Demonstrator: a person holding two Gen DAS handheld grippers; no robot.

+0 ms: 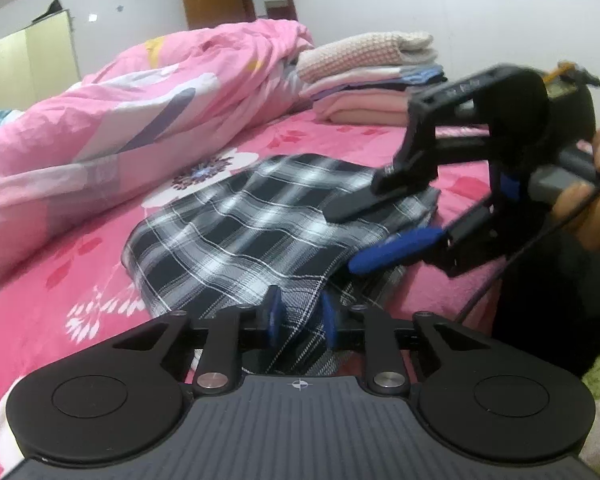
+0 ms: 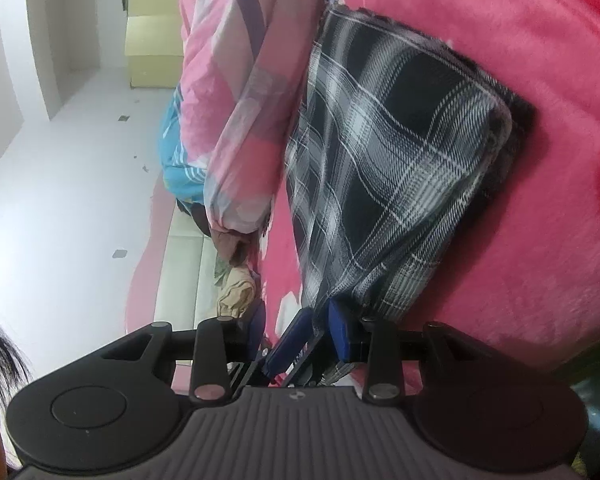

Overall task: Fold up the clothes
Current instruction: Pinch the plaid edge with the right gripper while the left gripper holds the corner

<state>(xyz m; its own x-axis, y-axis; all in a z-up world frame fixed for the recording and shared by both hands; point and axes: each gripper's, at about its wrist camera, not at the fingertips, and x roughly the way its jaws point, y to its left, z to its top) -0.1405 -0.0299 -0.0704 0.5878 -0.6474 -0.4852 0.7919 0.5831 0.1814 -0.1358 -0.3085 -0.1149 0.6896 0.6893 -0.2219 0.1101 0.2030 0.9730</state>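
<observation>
A black, grey and white plaid garment (image 1: 240, 232) lies folded on the pink bed sheet (image 1: 60, 280). My left gripper (image 1: 300, 316) is at the garment's near edge, shut on a fold of the plaid cloth that runs between its blue pads. My right gripper (image 1: 342, 240) comes in from the right, rolled on its side. Its black finger rests on top of the garment and its blue-padded finger sits under the edge. In the right wrist view the plaid garment (image 2: 400, 152) touches only one pad of my right gripper (image 2: 298, 330), with sheet showing in the gap.
A crumpled pink quilt (image 1: 140, 92) fills the left side of the bed. A stack of folded clothes (image 1: 372, 80) stands at the back by the wall. A hand (image 1: 596, 200) holds the right gripper's handle. A yellow cupboard (image 1: 32, 60) is far left.
</observation>
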